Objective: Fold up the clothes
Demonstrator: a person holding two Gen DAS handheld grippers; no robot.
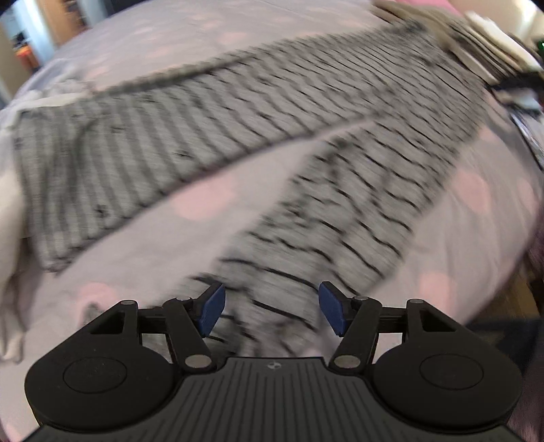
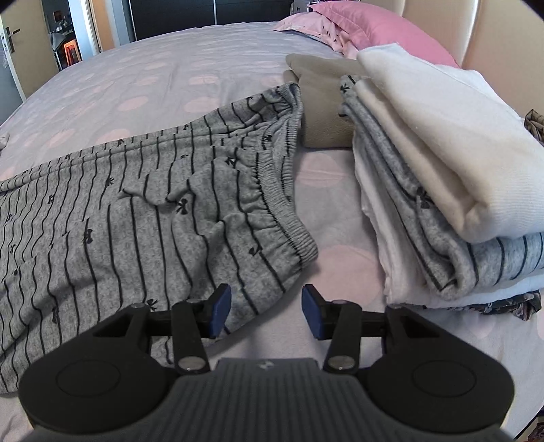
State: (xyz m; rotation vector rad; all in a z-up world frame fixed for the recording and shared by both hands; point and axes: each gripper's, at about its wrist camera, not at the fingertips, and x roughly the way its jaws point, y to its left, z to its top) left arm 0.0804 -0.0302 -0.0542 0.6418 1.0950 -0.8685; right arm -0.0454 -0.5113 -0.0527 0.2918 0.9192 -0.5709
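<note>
Left wrist view: the left tool hangs low over the bed, its blue pads spread apart and gripping nothing. Between and just past the pads lies one leg of the grey striped trousers, running from the bottom centre up to the upper right of the frame. The other leg stretches across the middle toward the left edge, with a wedge of spotted bedcover between the two. The whole picture is smeared by motion, so the hem right at the pads cannot be made out clearly.

Right wrist view: the right tool is also released, pads apart, sitting at the bottom centre just off the waist end of the trousers. The left pad is over the cloth's edge, the right one over bare bedcover. The elastic waistband curves from the upper centre down to the middle right, rumpled and partly turned over. A pile of folded clothes stands at the right of the frame, apart from the waistband, with a pink pillow behind it at the top.

The trousers lie spread with legs apart, so laying one leg over the other looks like the job in hand. To do it well, I judge each tool should take both layers at an edge, one at the hem and one at the waistband corner. Both should lift evenly so the cloth carries across without dragging, and the waistband bunching wants smoothing before the fold is pressed.
</note>
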